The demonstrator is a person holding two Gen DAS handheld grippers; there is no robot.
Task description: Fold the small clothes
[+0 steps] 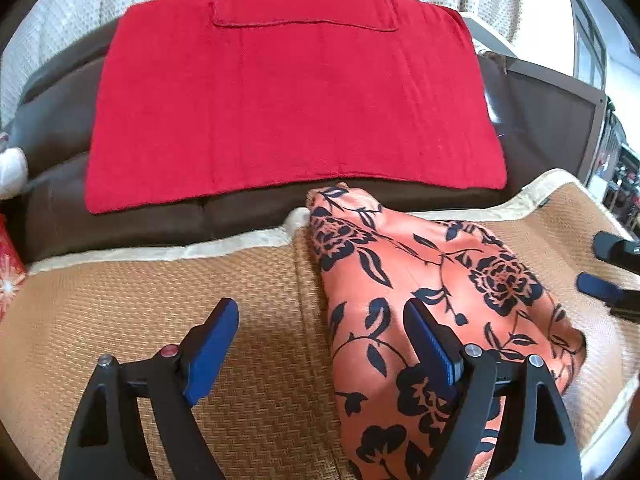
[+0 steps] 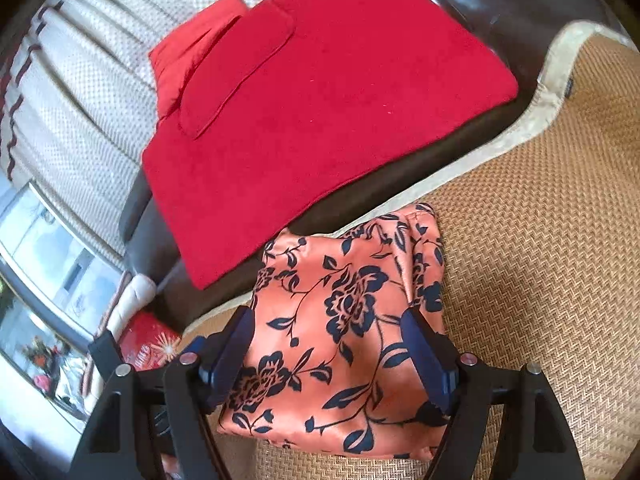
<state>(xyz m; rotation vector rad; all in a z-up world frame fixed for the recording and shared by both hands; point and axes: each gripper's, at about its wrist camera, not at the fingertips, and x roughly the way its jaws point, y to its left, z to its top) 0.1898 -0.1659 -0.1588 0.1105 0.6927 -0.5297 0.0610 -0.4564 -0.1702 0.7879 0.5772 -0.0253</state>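
Note:
An orange garment with a black flower print (image 1: 424, 292) lies folded on a woven tan mat (image 1: 168, 296). It also shows in the right wrist view (image 2: 340, 332). My left gripper (image 1: 320, 344) is open above the garment's left edge, with its right finger over the cloth and its left finger over the mat. My right gripper (image 2: 328, 352) is open and empty, hovering over the garment with a finger on each side. The right gripper's fingertips (image 1: 600, 286) show at the right edge of the left wrist view.
A red towel (image 1: 292, 96) covers a dark brown sofa seat (image 1: 120, 224) just beyond the mat. It also shows in the right wrist view (image 2: 320, 92). White dotted fabric (image 2: 92, 92) hangs behind. A red printed box (image 2: 148, 340) sits at the left.

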